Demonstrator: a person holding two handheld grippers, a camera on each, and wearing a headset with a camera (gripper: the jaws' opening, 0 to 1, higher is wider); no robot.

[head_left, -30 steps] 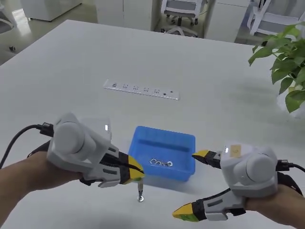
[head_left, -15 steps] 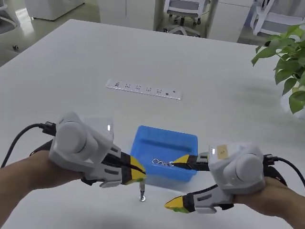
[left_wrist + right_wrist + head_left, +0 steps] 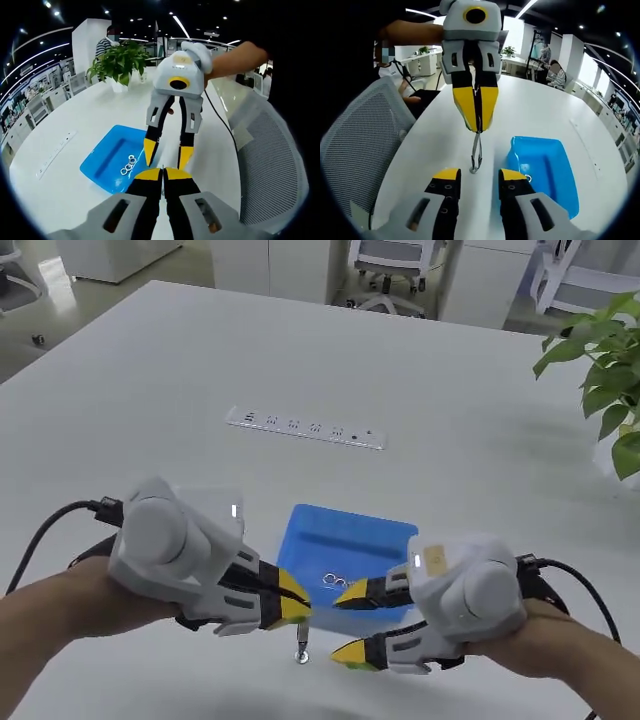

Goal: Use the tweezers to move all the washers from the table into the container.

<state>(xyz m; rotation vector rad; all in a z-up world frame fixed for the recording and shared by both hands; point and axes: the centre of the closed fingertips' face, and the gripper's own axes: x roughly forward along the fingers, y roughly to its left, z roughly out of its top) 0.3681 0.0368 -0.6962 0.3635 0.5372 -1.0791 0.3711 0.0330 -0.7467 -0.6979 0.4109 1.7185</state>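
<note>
Lying on the white table [image 3: 450,440], just in front of the blue container [image 3: 345,535]: one washer [image 3: 474,170], met by the tips of the tweezers [image 3: 476,145]. Whether it is actually pinched cannot be told at this size.

Tweezers: slim metal, held upright, clamped near the top between the closed jaws of the left gripper [image 3: 290,600].

Right gripper [image 3: 348,622]: jaws spread apart, nothing held, set just beside the tweezers.

Several washers [image 3: 127,165] are seen already in the container.

Handling, as judged: the washer is small, light, hard and slick, and lies flat. It is best taken across the rim, one tip through the hole, with a steady squeeze so that it is not flicked away.
</note>
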